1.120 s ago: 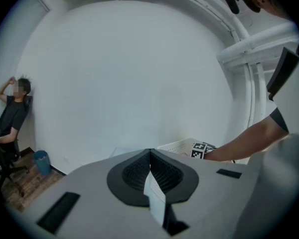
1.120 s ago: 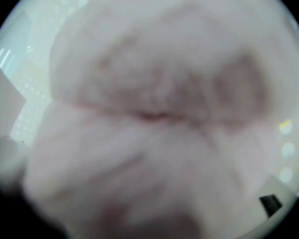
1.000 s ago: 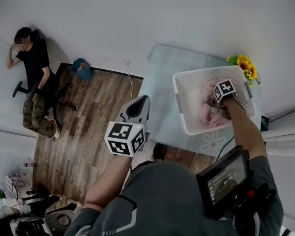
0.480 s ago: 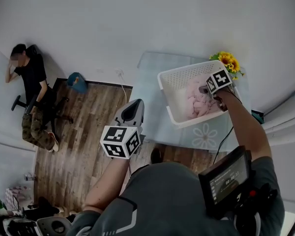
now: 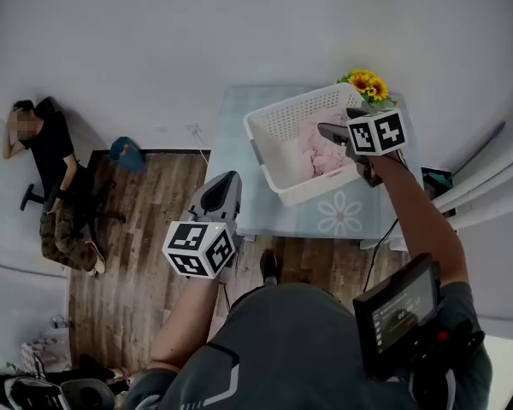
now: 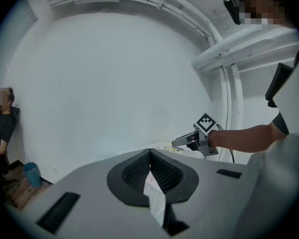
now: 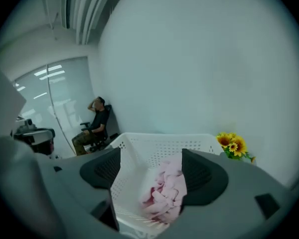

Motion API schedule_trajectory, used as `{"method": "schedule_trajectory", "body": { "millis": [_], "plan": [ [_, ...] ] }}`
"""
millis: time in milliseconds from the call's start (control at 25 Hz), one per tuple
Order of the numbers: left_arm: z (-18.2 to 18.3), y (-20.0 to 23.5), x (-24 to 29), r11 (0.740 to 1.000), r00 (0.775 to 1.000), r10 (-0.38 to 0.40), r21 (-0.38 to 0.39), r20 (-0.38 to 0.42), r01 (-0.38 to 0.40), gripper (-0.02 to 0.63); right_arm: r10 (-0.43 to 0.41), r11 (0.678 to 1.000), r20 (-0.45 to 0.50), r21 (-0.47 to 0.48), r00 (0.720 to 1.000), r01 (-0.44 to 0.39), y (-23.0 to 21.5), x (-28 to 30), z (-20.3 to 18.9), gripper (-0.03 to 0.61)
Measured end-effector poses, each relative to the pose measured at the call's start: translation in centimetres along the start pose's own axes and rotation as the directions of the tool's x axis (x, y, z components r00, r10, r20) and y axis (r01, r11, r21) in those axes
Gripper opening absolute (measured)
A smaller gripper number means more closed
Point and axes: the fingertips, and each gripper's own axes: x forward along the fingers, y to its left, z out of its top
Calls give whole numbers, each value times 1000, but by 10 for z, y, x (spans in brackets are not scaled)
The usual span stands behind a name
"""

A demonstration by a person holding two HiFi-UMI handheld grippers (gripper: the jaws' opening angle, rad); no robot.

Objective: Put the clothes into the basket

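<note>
A white perforated basket (image 5: 269,122) (image 7: 159,148) stands on a glass table (image 5: 235,173). Crumpled pink clothes (image 5: 318,148) (image 7: 164,193) lie inside it. My right gripper (image 5: 329,131) (image 7: 152,172) hovers over the basket's right side, open, with nothing between its fingers; it also shows in the left gripper view (image 6: 179,142). My left gripper (image 5: 227,184) (image 6: 150,159) is held off the table's left edge, above the wooden floor, shut, pointing at the white wall. A thin white strip shows between its pads.
Sunflowers (image 5: 363,84) (image 7: 232,144) stand at the table's far right corner. A person (image 5: 43,169) (image 7: 94,123) sits on a chair by the left wall, with a blue object (image 5: 124,152) on the floor nearby. White walls close in behind the table.
My right gripper has lifted up out of the basket, leaving the pink clothes inside. The left gripper has stayed shut in about the same place; the head view has shifted.
</note>
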Motion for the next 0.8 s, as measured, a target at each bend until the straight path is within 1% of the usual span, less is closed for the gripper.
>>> {"method": "schedule_trajectory", "body": {
  "millis": [80,120,200,240,280,360,400,520,560,640,680,720,800],
  "plan": [
    [4,-15,-8,999,999,-32,23,10,32,9,46,999,64,-10,997,-45,15,-21,6,393],
    [8,-26,-13,997,997,-69,31,22,68,9,58,998,95,-25,994,-56,21,-33,11,386],
    [20,-49,-22,988,987,-153,28,57,152,9,78,996,161,-60,984,-69,32,-57,24,330],
    [27,-60,-26,983,981,-181,37,73,179,9,91,994,190,-76,978,-77,37,-67,31,304],
    [31,-69,-29,980,978,-193,59,83,188,9,107,992,214,-91,971,-89,42,-76,36,283],
    [35,-76,-33,981,980,-178,91,85,171,9,136,987,248,-117,959,-110,54,-92,41,261],
    [35,-74,-35,985,983,-161,82,88,154,9,144,985,264,-128,954,-113,61,-99,42,251],
    [34,-60,-40,993,986,-117,9,120,116,9,138,984,323,-148,936,-94,78,-119,48,211],
    [36,-57,-43,992,984,-118,-19,135,122,9,135,985,342,-147,930,-89,83,-124,50,196],
    [43,-56,-49,983,974,-146,-80,174,162,9,148,985,372,-135,916,-104,97,-135,53,189],
    [49,-56,-53,979,968,-161,-94,195,182,9,151,986,384,-127,911,-110,103,-140,54,189],
    [56,-55,-57,978,963,-169,-88,210,191,9,146,987,395,-117,907,-108,109,-145,56,189],
    [66,-51,-65,981,960,-171,-48,220,186,9,119,992,417,-97,901,-86,120,-154,61,176]
  ]
}}
